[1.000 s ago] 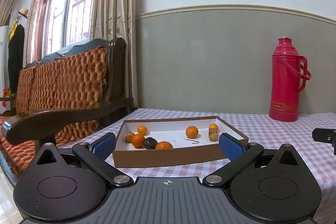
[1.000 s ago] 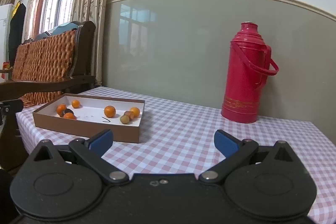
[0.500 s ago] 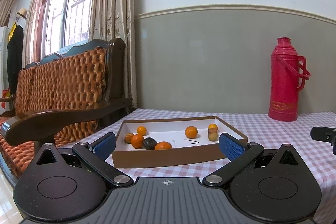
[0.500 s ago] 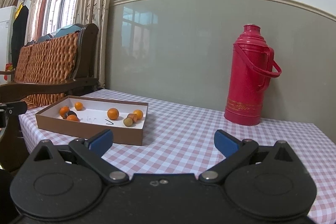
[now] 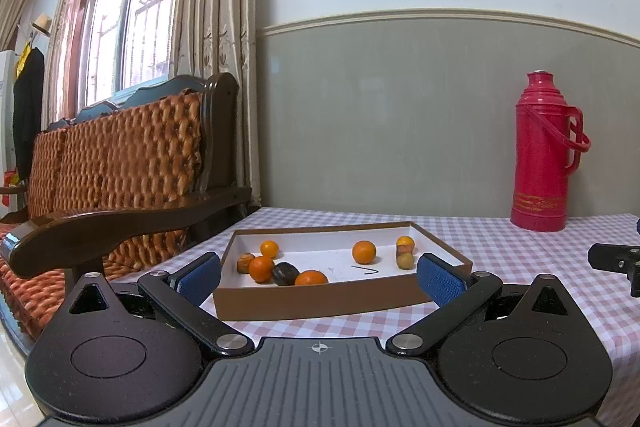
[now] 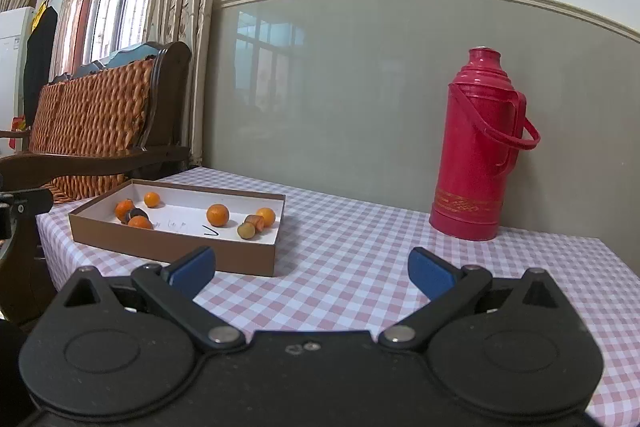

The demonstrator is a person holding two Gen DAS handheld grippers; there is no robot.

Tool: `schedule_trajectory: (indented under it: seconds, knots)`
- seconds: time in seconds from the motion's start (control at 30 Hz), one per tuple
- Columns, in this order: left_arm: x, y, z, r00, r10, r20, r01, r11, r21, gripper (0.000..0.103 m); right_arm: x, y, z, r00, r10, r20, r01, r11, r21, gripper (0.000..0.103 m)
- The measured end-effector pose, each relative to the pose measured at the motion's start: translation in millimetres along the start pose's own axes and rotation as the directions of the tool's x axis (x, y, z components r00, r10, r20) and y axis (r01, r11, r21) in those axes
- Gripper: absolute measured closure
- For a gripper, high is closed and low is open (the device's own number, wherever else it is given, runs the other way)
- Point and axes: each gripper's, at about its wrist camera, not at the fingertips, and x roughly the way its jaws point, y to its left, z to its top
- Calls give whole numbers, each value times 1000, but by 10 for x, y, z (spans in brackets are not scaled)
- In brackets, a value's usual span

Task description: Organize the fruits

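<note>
A shallow brown box (image 5: 320,297) with a white floor lies on the checked table; it also shows in the right wrist view (image 6: 172,247). In it lie several small oranges, such as one (image 5: 364,252) near the middle, a dark fruit (image 5: 285,273) and brownish fruits (image 5: 405,259). A dark V-shaped mark (image 5: 366,269) is on the box floor. My left gripper (image 5: 320,277) is open and empty, just in front of the box. My right gripper (image 6: 312,267) is open and empty, to the right of the box.
A red thermos (image 5: 544,155) stands at the back of the table by the wall, also in the right wrist view (image 6: 478,147). A wooden chair with a woven cushion (image 5: 120,163) stands left of the table. The pink checked tablecloth (image 6: 360,247) covers the table.
My right gripper has moved closer to the table and the box. My left gripper has barely moved. Both stay open.
</note>
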Motion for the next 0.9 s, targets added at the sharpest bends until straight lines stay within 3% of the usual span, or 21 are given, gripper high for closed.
schedule_trajectory:
  seconds: [0.9]
  knots:
    - [9,10,4,1000,4,-6,-4,1000,15,0,7,-4,-3,1000,6,0,-6,1000,-20,6]
